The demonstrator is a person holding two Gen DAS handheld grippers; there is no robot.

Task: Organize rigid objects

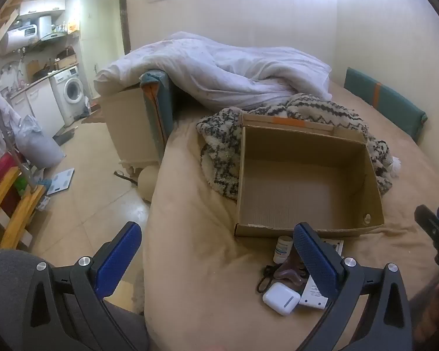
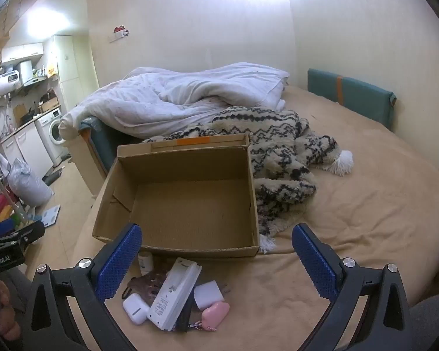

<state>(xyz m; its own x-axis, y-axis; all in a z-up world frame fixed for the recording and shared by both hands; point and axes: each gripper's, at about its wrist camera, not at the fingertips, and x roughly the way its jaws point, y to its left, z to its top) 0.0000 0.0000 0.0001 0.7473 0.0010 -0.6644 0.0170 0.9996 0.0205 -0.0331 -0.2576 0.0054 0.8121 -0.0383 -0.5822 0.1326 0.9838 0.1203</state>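
An open, empty cardboard box (image 1: pixel 304 181) (image 2: pixel 187 199) sits on the tan bed. In front of it lies a pile of small rigid items: a white earbud case (image 1: pixel 281 297) (image 2: pixel 135 307), a white power strip (image 2: pixel 174 294), a white charger plug (image 2: pixel 207 294), a pink case (image 2: pixel 216 312), a small pill bottle (image 1: pixel 283 249) (image 2: pixel 145 261), a brown hair claw (image 1: pixel 289 273) and a black hair tie (image 1: pixel 265 278). My left gripper (image 1: pixel 216 259) is open and empty, above the bed edge left of the pile. My right gripper (image 2: pixel 216 259) is open and empty, above the pile.
A patterned fuzzy blanket (image 2: pixel 281 146) lies behind and right of the box, with a white duvet (image 2: pixel 175 96) beyond it. The bed edge (image 1: pixel 161 204) drops to a tiled floor on the left. A teal headboard cushion (image 2: pixel 351 95) lines the right wall.
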